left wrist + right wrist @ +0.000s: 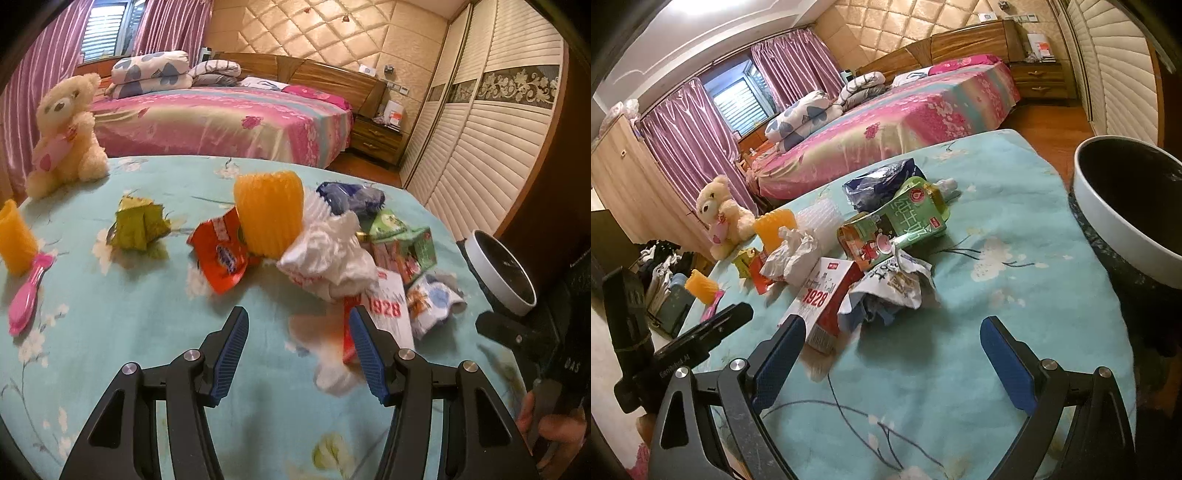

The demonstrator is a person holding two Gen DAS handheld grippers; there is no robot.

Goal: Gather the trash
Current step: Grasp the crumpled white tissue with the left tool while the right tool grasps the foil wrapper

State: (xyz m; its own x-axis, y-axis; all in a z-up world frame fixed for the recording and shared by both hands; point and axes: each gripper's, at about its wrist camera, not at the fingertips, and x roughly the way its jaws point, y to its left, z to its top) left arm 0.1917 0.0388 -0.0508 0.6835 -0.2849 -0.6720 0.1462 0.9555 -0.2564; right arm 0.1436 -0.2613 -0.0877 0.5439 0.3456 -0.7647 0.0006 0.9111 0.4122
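Trash lies on a table with a teal floral cloth [155, 325]. In the left wrist view: a crumpled white bag [328, 254], an orange foam sleeve [267, 214], a red snack wrapper [221, 254], a green-yellow wrapper [138, 225], a red-white "1928" box [386, 306], a green milk pouch [402, 240], a blue bag [351, 195]. My left gripper [299, 325] is open and empty, just short of the box. My right gripper [892, 332] is open and empty, close before a crumpled white wrapper [894, 284]. The "1928" box [822, 295] and green pouch [901, 221] lie beyond.
A white-rimmed bin with a black liner stands at the table's right edge [1126, 206], also in the left wrist view [498, 273]. A teddy bear [68, 136], a second orange sleeve [14, 236] and a pink brush [29, 291] sit at the left. A bed [221, 118] lies behind.
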